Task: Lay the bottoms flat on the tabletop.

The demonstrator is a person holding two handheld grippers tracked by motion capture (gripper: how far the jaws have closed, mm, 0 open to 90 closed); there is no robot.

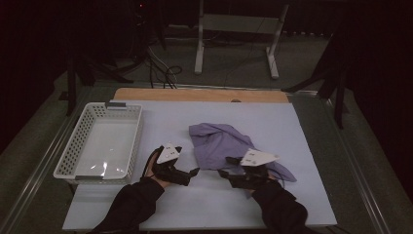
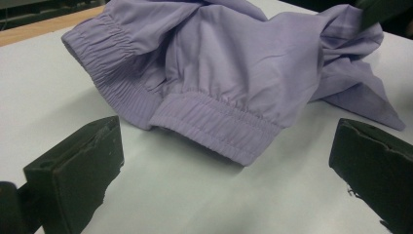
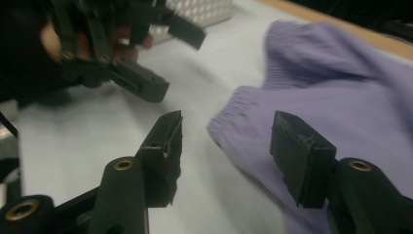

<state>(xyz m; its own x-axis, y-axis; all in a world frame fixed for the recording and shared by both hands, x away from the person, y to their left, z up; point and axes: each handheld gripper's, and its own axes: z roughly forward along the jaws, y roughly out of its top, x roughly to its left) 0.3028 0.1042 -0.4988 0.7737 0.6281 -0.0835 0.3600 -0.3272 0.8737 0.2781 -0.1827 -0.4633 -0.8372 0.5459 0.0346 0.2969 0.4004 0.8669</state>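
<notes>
Lilac shorts (image 1: 225,144) with gathered elastic hems lie crumpled near the middle of a pale sheet (image 1: 302,141) covering the desk, as a person in dark sleeves works a pair of hand-held tools over them. The left tongs (image 1: 194,171) hover just beside the garment's near left edge with jaws spread wide and nothing between them; the left gripper view looks straight at a ribbed hem (image 2: 216,127) lying flat on the sheet. The right tongs (image 1: 225,171) sit at the garment's near right side, jaws parted and not pinching the cloth, though the fabric's edge lies close by them in the right gripper view. A white perforated basket (image 1: 78,141) stands empty at the left of the desk, well apart from the shorts. Judging by this, the work is at an early stage: the garment is neither smoothed nor folded nor binned, and no grip on it is yet in place.
</notes>
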